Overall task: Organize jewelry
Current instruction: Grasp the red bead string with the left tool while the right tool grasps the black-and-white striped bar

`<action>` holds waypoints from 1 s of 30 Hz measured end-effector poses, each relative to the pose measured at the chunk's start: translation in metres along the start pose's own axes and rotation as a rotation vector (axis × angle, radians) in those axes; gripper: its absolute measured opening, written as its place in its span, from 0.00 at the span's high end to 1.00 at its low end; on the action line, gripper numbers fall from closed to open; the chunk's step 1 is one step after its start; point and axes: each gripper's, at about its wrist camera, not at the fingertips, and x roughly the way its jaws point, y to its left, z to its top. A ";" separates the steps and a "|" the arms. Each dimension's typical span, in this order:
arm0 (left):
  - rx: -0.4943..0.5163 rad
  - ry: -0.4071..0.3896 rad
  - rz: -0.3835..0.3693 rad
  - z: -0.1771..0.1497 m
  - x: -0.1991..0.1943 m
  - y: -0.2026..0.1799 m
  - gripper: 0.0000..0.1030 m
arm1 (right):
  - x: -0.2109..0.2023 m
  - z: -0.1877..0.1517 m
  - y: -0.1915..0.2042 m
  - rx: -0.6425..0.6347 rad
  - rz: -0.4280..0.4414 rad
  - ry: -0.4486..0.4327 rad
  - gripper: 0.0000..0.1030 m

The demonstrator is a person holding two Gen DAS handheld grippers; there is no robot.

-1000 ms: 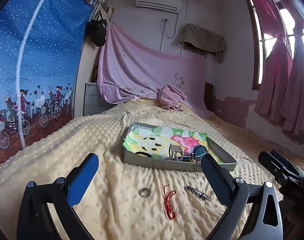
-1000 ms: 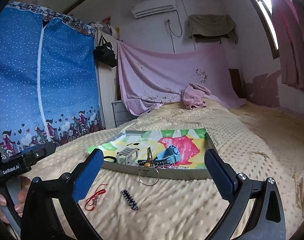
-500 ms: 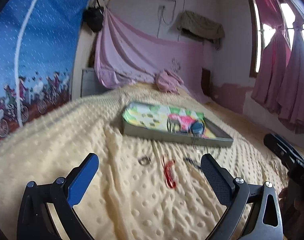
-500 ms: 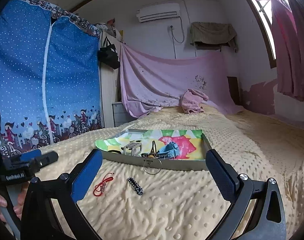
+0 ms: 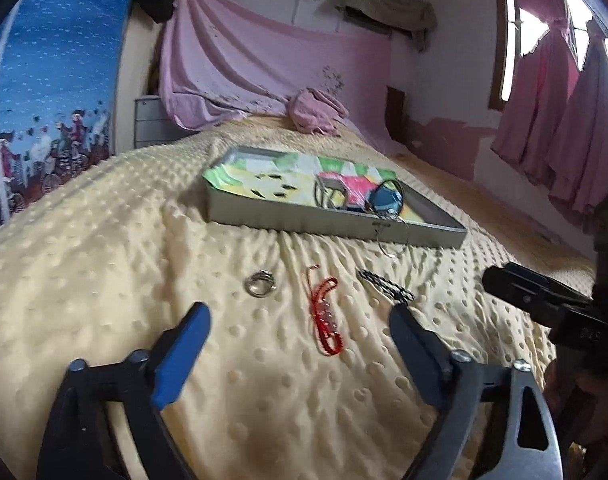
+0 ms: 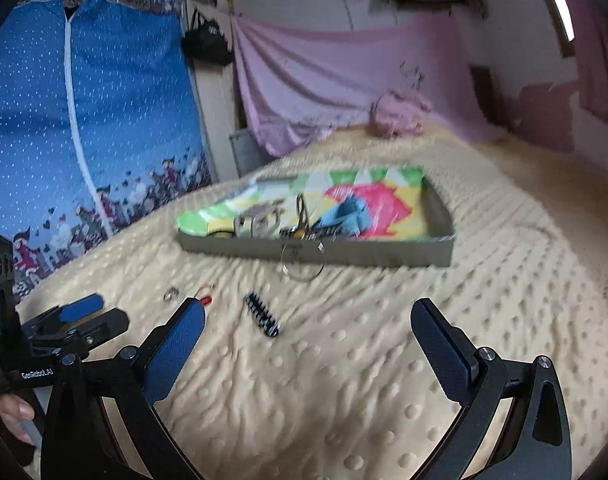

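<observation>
A grey tray (image 5: pixel 332 226) (image 6: pixel 344 254) lined with colourful paper lies on the yellow dotted bedspread and holds several small pieces. A large wire hoop (image 6: pixel 302 260) hangs over its front wall. In front of it lie a silver ring (image 5: pixel 259 283) (image 6: pixel 171 294), a red bead string (image 5: pixel 326 320) (image 6: pixel 205 299) and a black chain bracelet (image 5: pixel 386 286) (image 6: pixel 261 314). My left gripper (image 5: pixel 297 318) hovers just short of the red string, its jaws closing with nothing pressed between the pads. My right gripper (image 6: pixel 308 308) is open and empty, to the right of the black bracelet.
The bedspread (image 5: pixel 103 260) stretches wide on all sides of the tray. A pink cloth heap (image 5: pixel 316 114) lies at the bed's far end. A blue patterned curtain (image 6: pixel 83 140) stands to the left. A hand (image 6: pixel 13 410) holds the left gripper's handle.
Both grippers have dipped down toward the bedspread, so the loose jewellery sits nearer and higher between the fingers. The left jaws have narrowed a little. The jewellery has not moved.
</observation>
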 end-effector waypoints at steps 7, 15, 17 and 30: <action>0.000 0.086 -0.093 0.001 0.024 -0.003 0.54 | 0.039 -0.006 -0.011 0.053 0.059 0.126 0.37; -0.039 0.156 -0.120 0.000 0.044 -0.001 0.70 | 0.070 -0.008 0.007 -0.015 0.114 0.202 0.49; -0.035 0.179 -0.108 -0.002 0.049 -0.002 0.76 | 0.076 -0.007 0.013 -0.043 0.120 0.213 0.56; -0.025 0.164 -0.081 -0.009 0.047 -0.004 0.92 | 0.084 -0.012 0.026 -0.084 0.151 0.223 0.86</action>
